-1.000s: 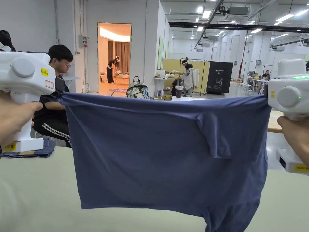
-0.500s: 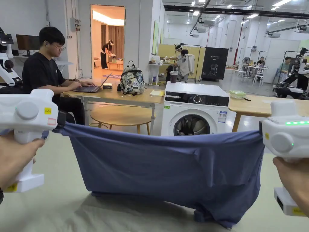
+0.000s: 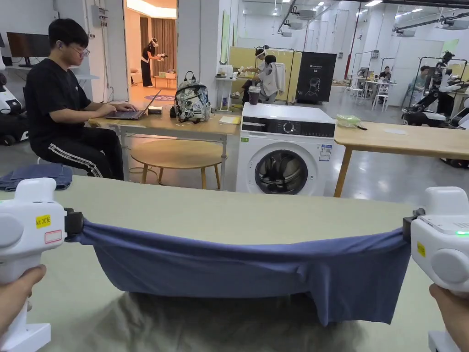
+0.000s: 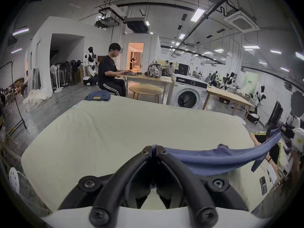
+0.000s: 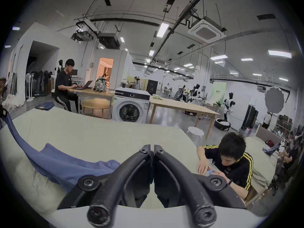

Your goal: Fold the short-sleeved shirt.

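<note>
At the far left of the head view, folded jeans (image 3: pixel 36 176) lie on the back corner of the surface (image 3: pixel 220 215), a pale green top. Behind them a person in black (image 3: pixel 59 105) sits typing at a laptop on a wooden table (image 3: pixel 183 128), with a patterned backpack (image 3: pixel 192 103) standing on it.

The left claw (image 3: pixel 73 223) is held low over the near left part of the surface, a hand (image 3: pixel 16 293) wrapped round its white grip. In the left gripper view its black jaws are pressed together with a fold of blue cloth pinched between the tips.

From there the shirt (image 3: pixel 247 268) runs across as a taut blue band to the other side. Its upper edge is stretched nearly straight; the cloth below sags and its bottom rests on the surface, hanging lower toward the right.

Behind the middle of the surface stands a white washer (image 3: pixel 286 156), and a second wooden table (image 3: pixel 403 140) extends to its right.

The right claw (image 3: pixel 406 229) holds the shirt's other end, gripped by a hand (image 3: pixel 451 311) at the frame edge. In the right gripper view its jaws are closed tip to tip, and the shirt passes beneath them to the left; whether cloth sits between the tips cannot be told there. In that view another person in a black top with yellow stripes (image 5: pixel 230 162) leans over the surface's right edge.
</note>
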Tool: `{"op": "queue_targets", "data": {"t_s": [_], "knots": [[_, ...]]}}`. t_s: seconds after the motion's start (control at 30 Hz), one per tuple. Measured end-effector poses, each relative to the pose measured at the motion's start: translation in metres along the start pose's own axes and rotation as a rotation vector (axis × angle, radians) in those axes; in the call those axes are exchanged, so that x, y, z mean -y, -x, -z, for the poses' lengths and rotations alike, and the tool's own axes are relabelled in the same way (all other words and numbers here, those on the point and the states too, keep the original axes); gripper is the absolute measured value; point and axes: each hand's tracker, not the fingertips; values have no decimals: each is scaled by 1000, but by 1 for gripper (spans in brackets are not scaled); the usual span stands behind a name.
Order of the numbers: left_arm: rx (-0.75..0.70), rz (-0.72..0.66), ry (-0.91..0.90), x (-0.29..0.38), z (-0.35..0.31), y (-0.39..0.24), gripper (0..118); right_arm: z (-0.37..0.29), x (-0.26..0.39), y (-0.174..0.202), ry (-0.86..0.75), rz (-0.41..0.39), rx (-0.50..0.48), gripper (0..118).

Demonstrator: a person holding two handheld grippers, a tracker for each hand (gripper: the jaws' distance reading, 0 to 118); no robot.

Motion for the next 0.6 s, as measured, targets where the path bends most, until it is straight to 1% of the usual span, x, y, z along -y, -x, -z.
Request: {"op": "queue_targets", "data": {"t_s": [0.1,0.17,0.27,0.33,0.43,0.53,0.57,0.6], "knots": [[14,-14,24,28,-17,7,0,-21,20,-5,38,11,-17,1],[13,-19,44,44,-22,10,0,-22,38,-6,68,15,-36,1],[12,-15,95,71,-27,14,0,-35,65,-4,105,-7,-36,1],[10,-19,132,90,-28,17,0,-39,84,-4,140,-4,-39,1],[5,-24,209,121,-23,21,0,-45,115,-5,220,-5,-53,1],[-7,-9,303,154,-14,26,0,-43,149,-4,314,-30,-61,1],[-10,-8,337,165,-9,27,0,-56,148,1,341,-41,-66,1],[-13,-10,375,177,-4,28,0,-55,159,2,376,-46,-68,1]]}}
